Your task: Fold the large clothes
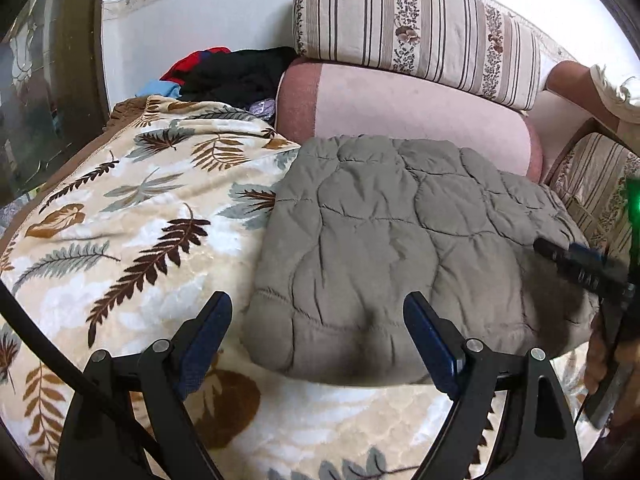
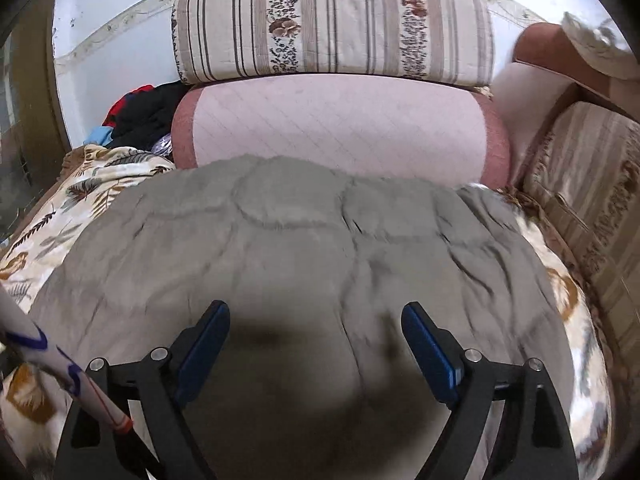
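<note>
A grey-green quilted garment (image 1: 396, 240) lies folded into a thick rectangle on a leaf-patterned blanket (image 1: 132, 216). My left gripper (image 1: 318, 320) is open and empty, just above the garment's near left corner. In the right wrist view the same garment (image 2: 304, 248) fills the middle. My right gripper (image 2: 316, 320) is open and empty, hovering low over the garment's near part and casting a shadow on it. The right gripper (image 1: 576, 264) also shows at the right edge of the left wrist view, over the garment's right side.
A pink bolster (image 1: 404, 112) lies behind the garment, with a striped floral cushion (image 1: 416, 24) on top. A pile of dark, red and blue clothes (image 1: 224, 72) sits at the back left. Another striped cushion (image 2: 588, 200) stands at the right. The blanket (image 2: 80, 196) extends left.
</note>
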{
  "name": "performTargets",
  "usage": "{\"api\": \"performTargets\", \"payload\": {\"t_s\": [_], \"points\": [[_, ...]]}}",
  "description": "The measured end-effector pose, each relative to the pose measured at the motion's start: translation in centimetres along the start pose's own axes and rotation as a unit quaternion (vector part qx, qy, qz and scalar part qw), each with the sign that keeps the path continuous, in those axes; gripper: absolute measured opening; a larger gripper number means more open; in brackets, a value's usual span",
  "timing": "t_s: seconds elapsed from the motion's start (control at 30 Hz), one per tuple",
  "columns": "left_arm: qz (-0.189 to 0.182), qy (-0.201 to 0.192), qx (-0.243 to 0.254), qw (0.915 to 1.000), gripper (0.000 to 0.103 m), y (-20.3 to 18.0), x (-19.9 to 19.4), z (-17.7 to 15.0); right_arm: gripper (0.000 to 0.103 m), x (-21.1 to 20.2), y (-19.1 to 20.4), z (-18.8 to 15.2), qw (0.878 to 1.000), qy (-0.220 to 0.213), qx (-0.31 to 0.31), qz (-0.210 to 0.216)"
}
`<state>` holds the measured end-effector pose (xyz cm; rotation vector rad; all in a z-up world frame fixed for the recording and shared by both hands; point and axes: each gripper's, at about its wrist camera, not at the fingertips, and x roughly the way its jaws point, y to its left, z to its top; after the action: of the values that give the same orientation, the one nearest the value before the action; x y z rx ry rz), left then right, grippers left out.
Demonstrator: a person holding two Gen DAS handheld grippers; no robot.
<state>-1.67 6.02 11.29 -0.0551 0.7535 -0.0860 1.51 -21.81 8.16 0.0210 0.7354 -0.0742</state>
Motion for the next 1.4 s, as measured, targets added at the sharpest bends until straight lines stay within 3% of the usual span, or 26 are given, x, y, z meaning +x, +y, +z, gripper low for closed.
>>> {"api": "performTargets", "payload": {"t_s": [0.1,0.23,0.37,0.53,0.67,0.87,1.1,1.4], "points": [[0.007,-0.006,0.002,1.0000,0.087,-0.2,-1.0,-0.7,0.091,0.8,-1.1,-1.8,1.000,0.025,0.017,-0.007],[0.029,-0.022,0.011,0.9993,0.087,-0.3,-2.7,-1.3,0.092,2.1,-2.2,-1.8,0.998,0.043,0.029,-0.017],[0.037,-0.044,0.010,0.9983,0.091,-0.2,-4.4,-1.7,0.092,-0.1,-2.6,-1.7,0.998,0.032,0.053,-0.005],[0.028,-0.043,0.005,0.9987,0.092,-0.3,-5.0,-2.2,0.093,-3.2,-1.9,-3.2,0.999,0.003,0.051,-0.015],[0.028,-0.046,0.005,0.9985,0.092,-0.7,-5.6,-2.6,0.092,-1.7,-1.5,-4.6,0.998,0.036,0.032,-0.031],[0.051,-0.080,0.011,0.9954,0.098,-1.1,-7.3,-3.1,0.093,-4.3,-1.6,-5.3,0.999,0.025,0.046,-0.014],[0.039,-0.055,0.023,0.9975,0.098,-2.1,-7.6,-3.4,0.092,-8.0,-0.4,-8.4,0.999,0.027,0.023,-0.014],[0.030,-0.028,0.042,0.9983,0.098,-3.3,-7.8,-4.4,0.092,-9.2,-0.5,-10.9,0.999,0.038,0.012,-0.030]]}}
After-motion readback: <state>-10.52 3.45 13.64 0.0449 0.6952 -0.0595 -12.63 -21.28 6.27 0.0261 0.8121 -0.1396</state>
